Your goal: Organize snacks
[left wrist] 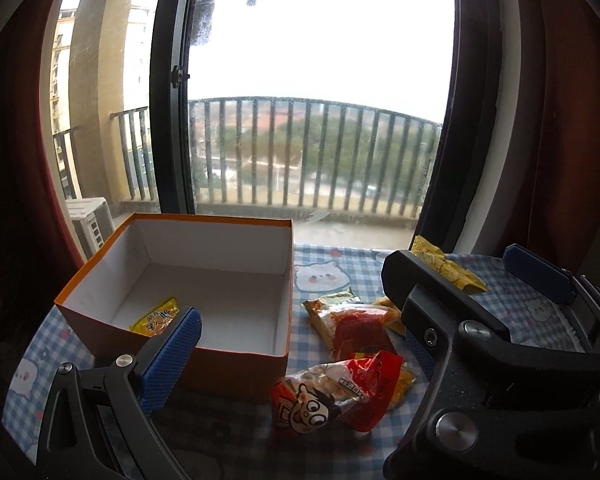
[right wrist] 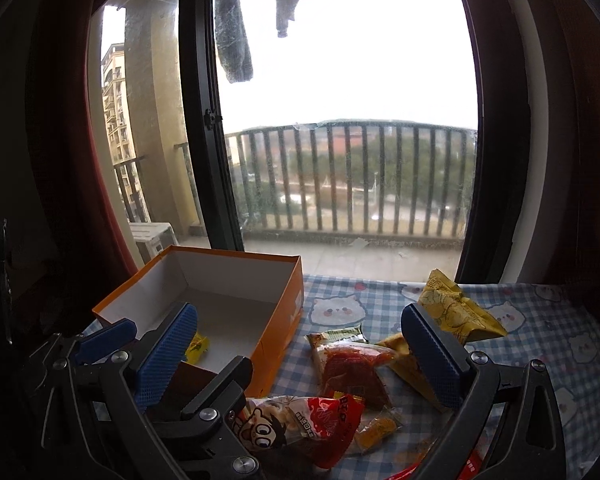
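An orange box with a white inside stands on the checked tablecloth, open at the top. One yellow snack packet lies in its near left corner. Right of the box lie a red cartoon packet, a clear packet of red strips and a yellow packet farther back. My left gripper is open and empty above the box's near right corner. My right gripper is open and empty above the loose packets; the box is at its left.
A blue and white checked cloth with cat pictures covers the table. A glass balcony door with a black frame and railing stands right behind the table. Dark red curtains hang on both sides.
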The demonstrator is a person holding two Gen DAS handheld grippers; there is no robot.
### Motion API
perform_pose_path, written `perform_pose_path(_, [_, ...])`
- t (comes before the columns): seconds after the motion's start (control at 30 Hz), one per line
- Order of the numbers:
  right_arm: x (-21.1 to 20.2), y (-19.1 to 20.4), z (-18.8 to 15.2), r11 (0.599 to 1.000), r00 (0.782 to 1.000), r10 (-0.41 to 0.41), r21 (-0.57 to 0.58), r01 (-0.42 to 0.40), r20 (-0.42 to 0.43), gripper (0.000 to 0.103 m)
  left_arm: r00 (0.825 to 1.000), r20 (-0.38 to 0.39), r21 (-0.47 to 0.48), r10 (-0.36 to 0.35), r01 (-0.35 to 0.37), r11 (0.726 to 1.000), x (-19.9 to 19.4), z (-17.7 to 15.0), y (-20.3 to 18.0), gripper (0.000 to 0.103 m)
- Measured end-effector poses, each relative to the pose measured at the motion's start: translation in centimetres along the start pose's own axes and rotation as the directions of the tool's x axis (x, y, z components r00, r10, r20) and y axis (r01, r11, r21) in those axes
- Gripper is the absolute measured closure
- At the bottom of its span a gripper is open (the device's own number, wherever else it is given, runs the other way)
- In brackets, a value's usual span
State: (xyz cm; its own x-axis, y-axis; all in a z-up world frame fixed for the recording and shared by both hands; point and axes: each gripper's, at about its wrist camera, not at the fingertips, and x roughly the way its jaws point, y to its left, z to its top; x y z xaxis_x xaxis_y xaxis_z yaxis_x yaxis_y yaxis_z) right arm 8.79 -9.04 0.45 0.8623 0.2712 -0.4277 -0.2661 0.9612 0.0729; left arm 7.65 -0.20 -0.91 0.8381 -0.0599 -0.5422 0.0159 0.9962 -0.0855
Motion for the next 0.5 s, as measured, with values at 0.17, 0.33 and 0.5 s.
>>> perform_pose_path(0.17, [-1.4, -1.7, -1.4, 1.0, 1.0, -0.029, 0.012, 0.029, -0.008, 0.0, 0.999, -0.002, 0.031, -0.033, 0.033, 0.999, -0.4, -1.3, -2.3, 0.001])
perform_pose_path(0.33, [-2.3, -3.3, -3.2, 0.997, 0.997, -0.073, 0.022, 0.074, -0.025, 0.0, 0.997, -0.021, 0.056, -0.07, 0.071, 0.996, -0.1, -2.9, -4.2, 0.001])
perform_pose_path(0.5, [-3.0, -4.8, -5.0, 0.992, 0.992, -0.12, 0.035, 0.122, -0.036, 0.0, 0.996, -0.021, 0.077, -0.088, 0.089, 0.993, 0.2, -4.4, -6.0, 0.001])
